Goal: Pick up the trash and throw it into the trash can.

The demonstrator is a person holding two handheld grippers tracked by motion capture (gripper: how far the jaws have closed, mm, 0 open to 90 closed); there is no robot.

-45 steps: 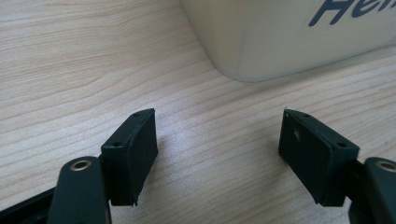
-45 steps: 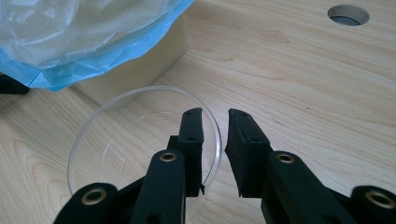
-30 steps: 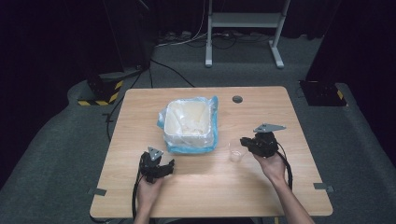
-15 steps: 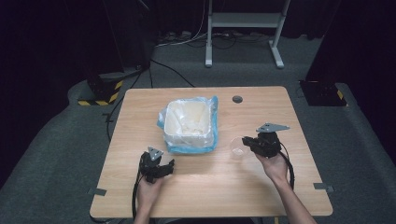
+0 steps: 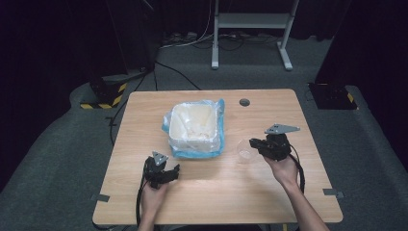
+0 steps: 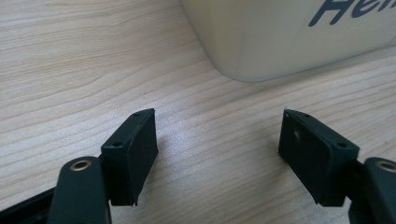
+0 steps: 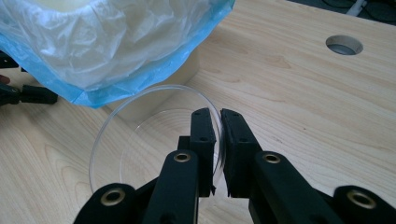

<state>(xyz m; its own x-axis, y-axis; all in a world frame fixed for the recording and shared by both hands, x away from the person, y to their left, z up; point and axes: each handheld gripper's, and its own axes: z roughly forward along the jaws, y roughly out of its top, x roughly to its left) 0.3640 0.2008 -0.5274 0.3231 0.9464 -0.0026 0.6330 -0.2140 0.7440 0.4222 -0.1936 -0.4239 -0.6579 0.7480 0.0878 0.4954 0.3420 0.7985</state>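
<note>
We keep our right gripper (image 7: 218, 140) pinched on the clear cup's (image 7: 140, 140) rim and lift slowly, left gripper (image 6: 217, 140) jaws apart.

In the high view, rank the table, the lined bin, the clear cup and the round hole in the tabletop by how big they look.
1. Table, by far the largest.
2. Lined bin with its blue-edged plastic bag.
3. Clear cup, pinched at its rim by the right gripper.
4. Round hole, smallest, though it lies farther from the camera than the cup.
</note>
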